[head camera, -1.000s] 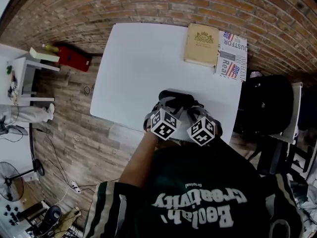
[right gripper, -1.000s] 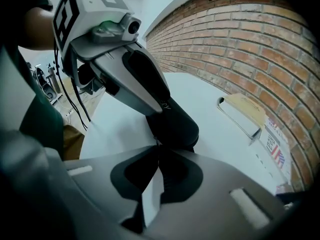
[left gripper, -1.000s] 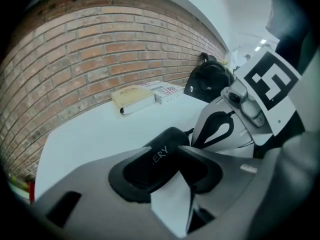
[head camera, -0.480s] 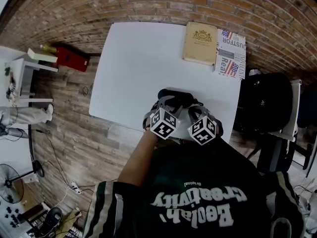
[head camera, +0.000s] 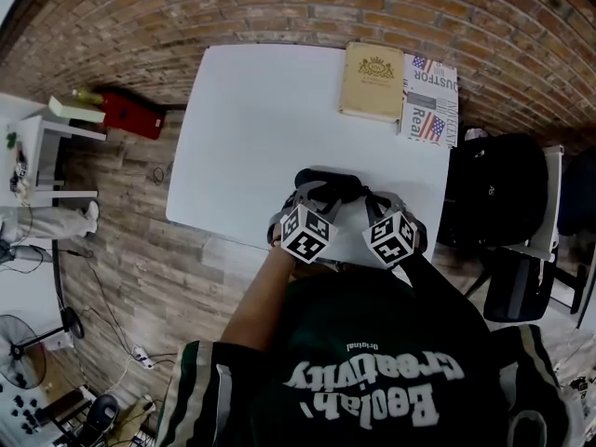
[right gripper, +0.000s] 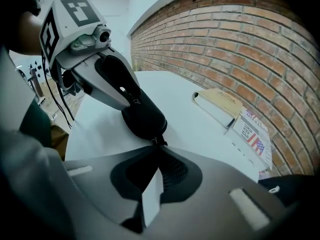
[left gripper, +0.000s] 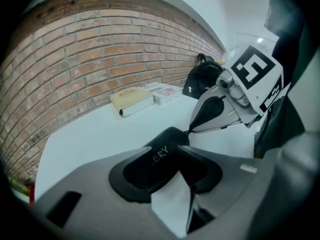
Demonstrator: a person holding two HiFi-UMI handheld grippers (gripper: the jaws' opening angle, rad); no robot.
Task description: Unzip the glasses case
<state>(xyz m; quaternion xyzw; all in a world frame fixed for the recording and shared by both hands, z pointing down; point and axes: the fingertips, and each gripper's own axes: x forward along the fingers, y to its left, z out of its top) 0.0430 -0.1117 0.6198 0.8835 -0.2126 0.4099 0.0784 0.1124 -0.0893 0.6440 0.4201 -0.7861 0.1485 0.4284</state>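
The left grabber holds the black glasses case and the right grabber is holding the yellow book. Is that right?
No. The right gripper is not on the yellow book, which lies untouched near the far edge of the table. Its jaws are shut on the zipper pull at the end of the glasses case, as the right gripper view shows. The left gripper does hold the case.

We see a black glasses case (head camera: 328, 184) with a black zipper pull (right gripper: 159, 142), a white worktop (head camera: 251, 128), a tan book (head camera: 372, 82), a red-brown brick wall (head camera: 279, 7).

Black oblong glasses case (head camera: 328, 184) with zipper pull (right gripper: 156, 141) on white table (head camera: 251, 128)
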